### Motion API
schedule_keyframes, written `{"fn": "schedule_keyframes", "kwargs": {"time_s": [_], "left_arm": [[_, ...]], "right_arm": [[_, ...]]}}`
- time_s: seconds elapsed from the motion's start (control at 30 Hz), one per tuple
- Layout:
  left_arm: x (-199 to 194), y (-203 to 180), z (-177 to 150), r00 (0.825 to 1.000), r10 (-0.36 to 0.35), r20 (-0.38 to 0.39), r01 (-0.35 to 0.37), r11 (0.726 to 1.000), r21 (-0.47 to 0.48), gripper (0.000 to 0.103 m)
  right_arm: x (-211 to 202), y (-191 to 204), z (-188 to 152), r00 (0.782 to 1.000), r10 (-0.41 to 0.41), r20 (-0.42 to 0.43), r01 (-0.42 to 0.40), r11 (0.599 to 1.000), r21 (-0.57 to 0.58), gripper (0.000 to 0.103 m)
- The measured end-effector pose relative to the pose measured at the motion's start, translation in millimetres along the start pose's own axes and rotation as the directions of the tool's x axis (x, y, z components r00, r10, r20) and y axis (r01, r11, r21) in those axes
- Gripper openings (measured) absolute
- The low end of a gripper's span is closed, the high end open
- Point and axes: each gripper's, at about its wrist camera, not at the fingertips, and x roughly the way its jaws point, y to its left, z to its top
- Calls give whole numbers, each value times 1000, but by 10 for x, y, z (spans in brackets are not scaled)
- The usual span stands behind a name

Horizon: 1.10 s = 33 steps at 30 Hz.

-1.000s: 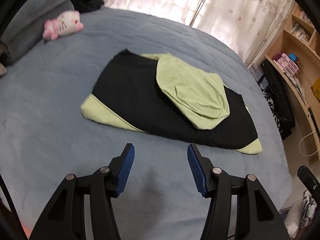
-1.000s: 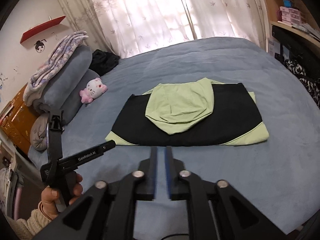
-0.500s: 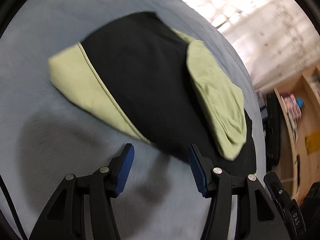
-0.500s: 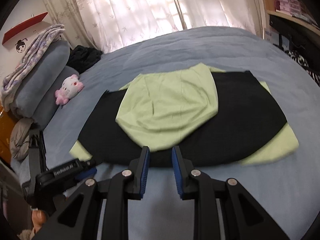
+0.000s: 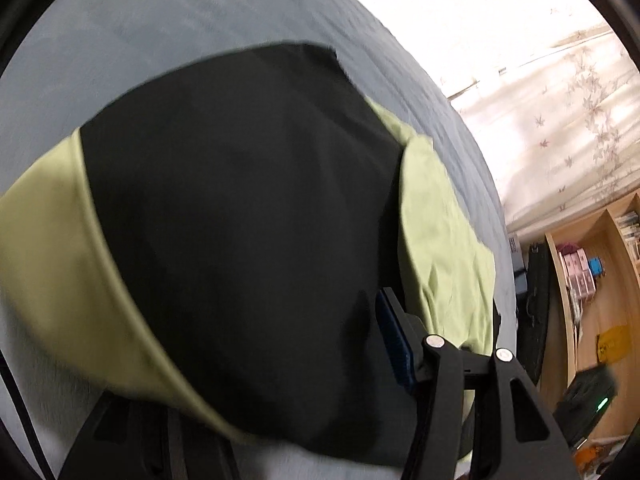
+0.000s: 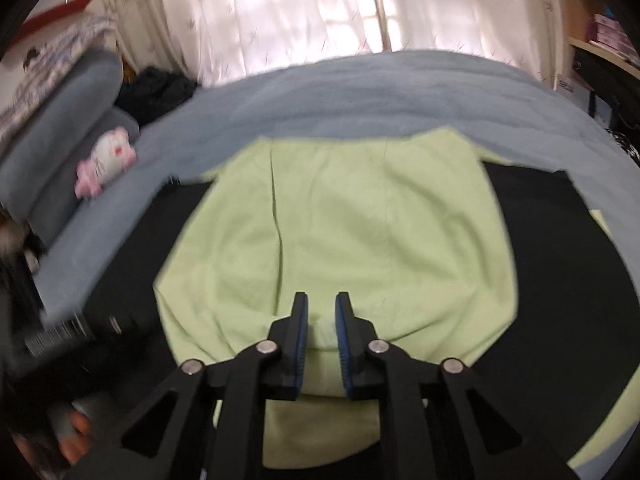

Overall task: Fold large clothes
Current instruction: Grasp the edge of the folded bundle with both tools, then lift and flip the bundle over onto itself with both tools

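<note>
A folded black and light-green hooded garment (image 5: pixel 240 220) lies flat on the blue-grey bed (image 5: pixel 200 12). Its green hood (image 6: pixel 340 232) lies spread on top of the black body (image 6: pixel 560 300). My left gripper (image 5: pixel 312 320) is open, pushed in at the garment's near edge: the cloth covers the left finger, and the right finger (image 5: pixel 394 336) lies on top of it. My right gripper (image 6: pixel 322 320) hovers over the hood's near edge, its jaws a narrow gap apart with green cloth showing between them; I cannot tell if they pinch it.
A pink and white plush toy (image 6: pixel 106 160) lies at the bed's left by grey pillows (image 6: pixel 60 140). Dark clothes (image 6: pixel 156 88) sit at the far left corner. Curtains (image 6: pixel 360 12) hang behind the bed. Wooden shelves (image 5: pixel 592 280) stand to the right.
Both grippers moved forward onto the garment. The left one slid in at its near edge, cloth now over its left finger. The right one, shut a second ago, opened slightly and reached the hood.
</note>
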Motion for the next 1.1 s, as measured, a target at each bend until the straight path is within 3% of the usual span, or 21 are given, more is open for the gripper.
{"fn": "schedule_keyframes", "kwargs": {"time_s": [0.03, 0.1, 0.17, 0.23, 0.33, 0.43, 0.6, 0.73, 0.8, 0.87, 0.9, 1.0, 1.03, 1.1], "left_arm": [[4, -30, 33, 999, 25, 27, -25, 1000, 5, 28], [21, -104, 105, 996, 56, 74, -58, 998, 33, 12], [-31, -208, 116, 990, 66, 124, -77, 993, 88, 7], [-88, -459, 31, 973, 110, 203, -151, 969, 197, 6], [-210, -991, -187, 930, 106, 352, -250, 884, 394, 5], [-247, -1426, -329, 914, 51, 403, -272, 813, 515, 5], [-172, -2146, -632, 919, -47, 391, -254, 688, 680, 5], [-33, -2687, -1041, 931, -111, 347, -230, 561, 795, 5], [32, -2907, -1303, 942, -138, 306, -202, 494, 846, 5], [131, -3060, -1556, 955, -143, 259, -179, 418, 891, 5], [222, -3122, -1728, 964, -135, 230, -166, 372, 913, 5], [489, -3197, -2209, 984, -93, 154, -127, 250, 960, 5], [635, -3196, -2422, 990, -62, 127, -112, 198, 974, 5], [899, -3159, -2706, 995, 9, 102, -102, 129, 986, 6]], "right_arm": [[65, 17, -56, 1000, -11, -25, 11, 1000, -16, 11], [96, 49, -152, 999, -28, -29, 26, 999, -44, 11], [70, 63, -184, 999, -26, -22, 25, 998, -49, 11], [54, 36, -198, 1000, -13, -22, 12, 999, -30, 11], [34, -51, -225, 1000, 25, -18, -24, 999, 21, 11], [18, -156, -245, 997, 73, -10, -71, 993, 90, 11], [-18, -469, -347, 975, 221, 11, -216, 936, 279, 11], [-316, -876, -420, 950, 312, 8, -286, 861, 421, 10], [-588, -1141, -504, 966, 254, 51, -246, 840, 483, 11], [-975, -1565, -636, 992, 81, 97, -120, 831, 543, 11], [-1126, -1744, -690, 995, -13, 103, -48, 823, 566, 11], [-1473, -2203, -811, 967, -229, 115, 110, 778, 618, 11], [-1543, -2320, -844, 955, -275, 111, 146, 762, 631, 11], [-1628, -2580, -924, 942, -321, 97, 180, 729, 661, 11]]}}
